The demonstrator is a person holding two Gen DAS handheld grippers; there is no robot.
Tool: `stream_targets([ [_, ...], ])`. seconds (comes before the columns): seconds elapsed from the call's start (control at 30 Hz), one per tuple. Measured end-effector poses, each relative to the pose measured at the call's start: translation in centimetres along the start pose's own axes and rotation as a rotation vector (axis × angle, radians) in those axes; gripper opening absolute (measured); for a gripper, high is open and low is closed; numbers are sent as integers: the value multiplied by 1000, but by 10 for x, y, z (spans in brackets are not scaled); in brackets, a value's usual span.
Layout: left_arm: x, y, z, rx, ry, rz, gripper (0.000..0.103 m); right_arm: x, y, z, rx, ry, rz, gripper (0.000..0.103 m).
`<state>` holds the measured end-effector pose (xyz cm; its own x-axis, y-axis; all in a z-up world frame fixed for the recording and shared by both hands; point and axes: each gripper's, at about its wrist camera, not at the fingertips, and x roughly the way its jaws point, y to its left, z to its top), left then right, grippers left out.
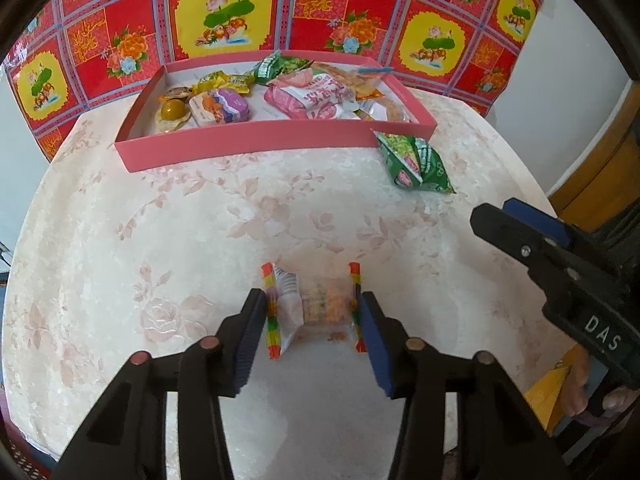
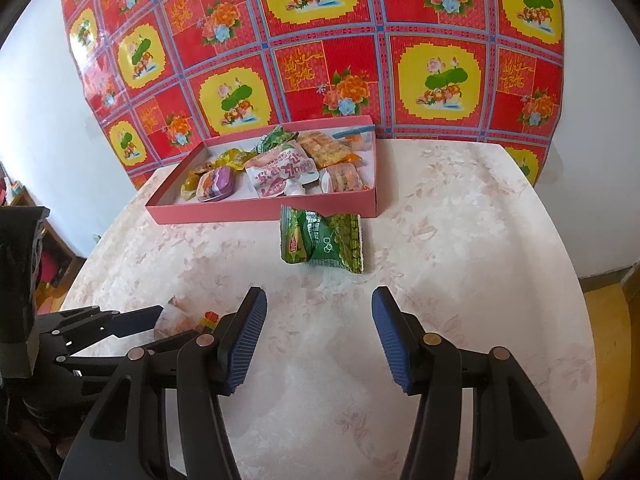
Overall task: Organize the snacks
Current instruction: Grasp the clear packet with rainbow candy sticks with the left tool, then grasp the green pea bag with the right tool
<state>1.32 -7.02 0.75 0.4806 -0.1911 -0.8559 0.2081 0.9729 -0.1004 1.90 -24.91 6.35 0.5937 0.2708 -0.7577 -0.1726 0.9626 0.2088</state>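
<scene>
A clear snack packet with rainbow-striped ends (image 1: 314, 306) lies on the pale floral tablecloth (image 1: 180, 220). My left gripper (image 1: 312, 308) straddles it, the blue pads touching its two sealed ends; it looks closed on the packet, which rests on the table. A pink tray (image 1: 256, 142) at the back holds several snacks. A green snack bag (image 1: 416, 160) lies just in front of the tray's right corner; it also shows in the right wrist view (image 2: 324, 240). My right gripper (image 2: 320, 320) is open and empty, above the cloth short of the green bag.
The right gripper's body (image 1: 560, 264) shows at the right of the left wrist view. The left gripper (image 2: 120, 324) shows at the lower left of the right wrist view. A red and yellow patterned sheet (image 2: 320, 40) hangs behind the tray. The table's edge curves on both sides.
</scene>
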Motion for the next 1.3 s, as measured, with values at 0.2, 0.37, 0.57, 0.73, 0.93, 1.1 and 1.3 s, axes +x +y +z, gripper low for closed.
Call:
stream_targets([
  [0.2, -1, 2, 0, 2, -4, -15, 41, 2, 1, 0, -2, 8, -3, 56],
  [0.37, -6, 9, 3, -18, -31, -11, 41, 6, 0, 1, -1, 18, -5, 56],
  [0.57, -10, 33, 12, -70, -64, 32, 41, 13, 1, 4, -2, 25, -6, 56],
  [0.73, -8, 51, 14, -108, -72, 67, 41, 21, 3, 10, -4, 28, -4, 56],
  [0.93, -4, 67, 17, -146, -73, 98, 41, 34, 5, 18, 2, 43, 11, 56],
  [1.1, -4, 72, 18, -156, -74, 95, 41, 52, 8, 24, 13, 59, 12, 67],
  [1.3, -4, 75, 20, -157, -73, 90, 41, 66, 8, 31, 15, 55, -11, 67],
])
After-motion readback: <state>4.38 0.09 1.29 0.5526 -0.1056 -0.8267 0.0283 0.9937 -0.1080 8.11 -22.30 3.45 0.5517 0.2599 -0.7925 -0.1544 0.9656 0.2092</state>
